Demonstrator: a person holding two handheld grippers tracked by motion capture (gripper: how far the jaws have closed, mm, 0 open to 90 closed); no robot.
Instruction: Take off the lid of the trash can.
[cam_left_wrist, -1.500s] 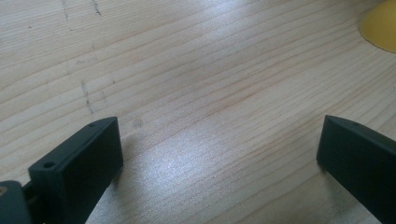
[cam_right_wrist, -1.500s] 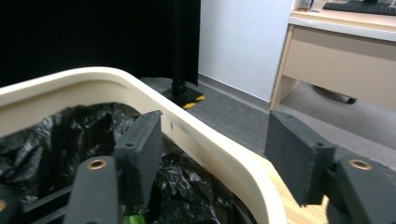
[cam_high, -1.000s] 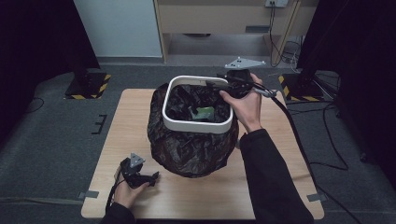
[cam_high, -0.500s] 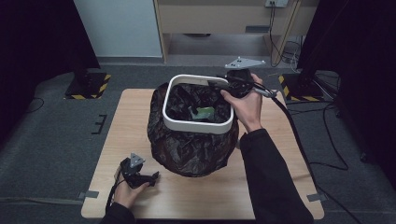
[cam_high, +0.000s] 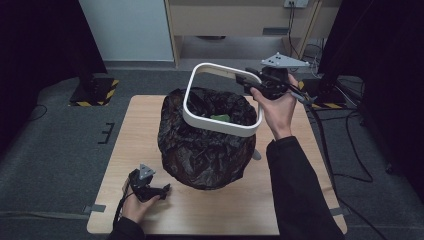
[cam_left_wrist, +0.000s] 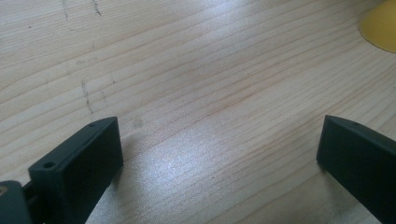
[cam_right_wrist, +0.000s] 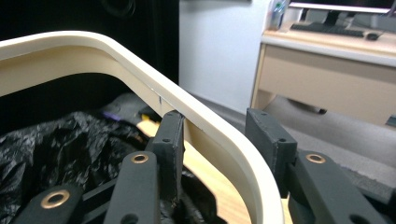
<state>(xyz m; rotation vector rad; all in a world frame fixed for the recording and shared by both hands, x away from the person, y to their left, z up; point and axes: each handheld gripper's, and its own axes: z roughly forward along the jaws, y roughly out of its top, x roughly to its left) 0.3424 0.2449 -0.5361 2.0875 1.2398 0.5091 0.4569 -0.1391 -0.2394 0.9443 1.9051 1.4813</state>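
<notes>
1. The right gripper (cam_high: 248, 80) grips the white rim ring (cam_high: 220, 125) at its far right corner; the jaws have just closed on it, one inside and one outside.
2. The ring hangs tilted above the black bin bag (cam_high: 200, 150), raised at the far side.
3. The bin bag stands mid-table (cam_high: 300, 210).
4. The left gripper (cam_high: 162, 189) rests on the table's near left, jaws spread wide with nothing between.

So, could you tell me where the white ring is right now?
In the high view the white ring is tilted above the black-bagged bin, its far right corner gripped by the right gripper.
</notes>
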